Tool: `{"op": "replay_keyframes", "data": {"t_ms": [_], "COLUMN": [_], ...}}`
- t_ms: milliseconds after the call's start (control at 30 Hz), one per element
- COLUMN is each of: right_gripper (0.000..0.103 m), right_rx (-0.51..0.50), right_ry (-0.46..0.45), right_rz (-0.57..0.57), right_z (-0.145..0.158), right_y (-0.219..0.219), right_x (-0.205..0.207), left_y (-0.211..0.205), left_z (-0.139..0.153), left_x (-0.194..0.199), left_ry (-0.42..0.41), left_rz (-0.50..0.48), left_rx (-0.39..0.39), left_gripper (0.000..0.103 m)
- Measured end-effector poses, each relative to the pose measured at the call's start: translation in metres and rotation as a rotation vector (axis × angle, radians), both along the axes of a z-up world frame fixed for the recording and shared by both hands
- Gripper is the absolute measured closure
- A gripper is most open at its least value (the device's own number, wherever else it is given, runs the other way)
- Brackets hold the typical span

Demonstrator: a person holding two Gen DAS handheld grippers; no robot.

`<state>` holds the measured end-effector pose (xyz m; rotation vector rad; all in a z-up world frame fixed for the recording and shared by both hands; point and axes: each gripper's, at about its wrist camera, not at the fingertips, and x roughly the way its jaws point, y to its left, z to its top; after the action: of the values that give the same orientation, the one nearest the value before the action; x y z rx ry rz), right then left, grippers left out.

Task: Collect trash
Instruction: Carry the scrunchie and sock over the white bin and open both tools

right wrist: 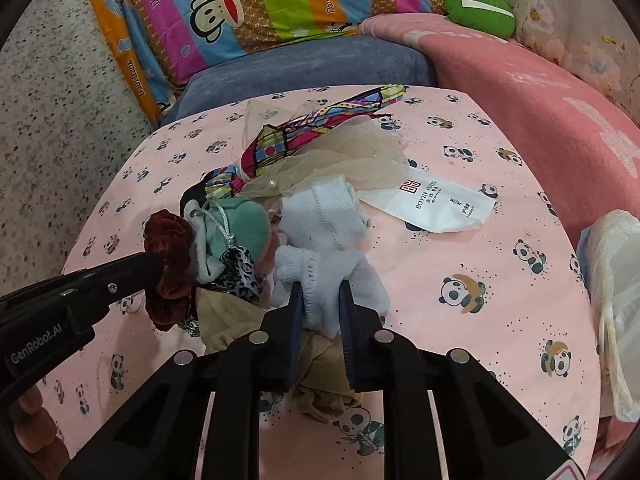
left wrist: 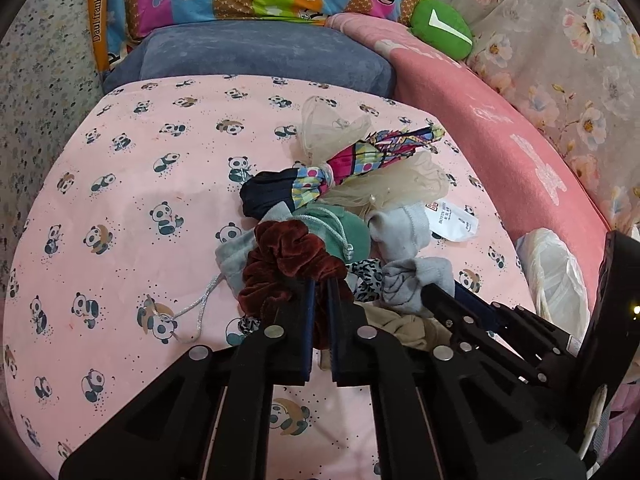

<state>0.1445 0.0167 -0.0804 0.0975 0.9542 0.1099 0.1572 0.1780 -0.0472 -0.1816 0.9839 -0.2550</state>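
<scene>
Panda-print sheet (right wrist: 500, 272); left jaws clamp scrunchie (left wrist: 280, 264), right jaws sock (right wrist: 332, 280)

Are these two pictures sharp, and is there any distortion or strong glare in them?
Left wrist view: fisheye bends the panda sheet into a dome, dark corners, the dark red scrunchie sharp, no strong glare. Right wrist view: same curved edges, even soft light, the hotel sachet print readable, the plastic bag at the rim stretched and bright.
</scene>
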Motion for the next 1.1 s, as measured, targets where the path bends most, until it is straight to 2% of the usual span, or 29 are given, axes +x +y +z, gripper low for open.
{"op": "replay_keyframes", "data": {"t_ms": [267, 467, 733, 1100], "right_gripper": [0.089, 0.089, 0.089, 0.089], "right_rx": [0.017, 0.013, 0.022, 0.04], "right_ry": [-0.076, -0.142, -0.192, -0.204], "right_rz": [-0.04, -0.101, -0.2, -0.38], "right_z": [0.034, 0.064, 0.087, 0.087], "right_y": [-0.024, -0.056, -0.108, -0.191], "right_x": [-0.021, -0.041, -0.071, -0.107], "left_y": [-0.012, -0.039, -0.1, -0.199], "left_z": [0.026, 0.052, 0.083, 0.101], "left_x": [-0.012, -0.024, -0.04, -0.058], "left_ry": [-0.044, -0.092, -0.139, -0.176], "left_rz": [-0.014, -0.064, -0.184, -0.366], "left_rx": [0.001, 0.0, -0.025, -0.033], "left_gripper": [0.1, 0.101, 0.101, 0.101]}}
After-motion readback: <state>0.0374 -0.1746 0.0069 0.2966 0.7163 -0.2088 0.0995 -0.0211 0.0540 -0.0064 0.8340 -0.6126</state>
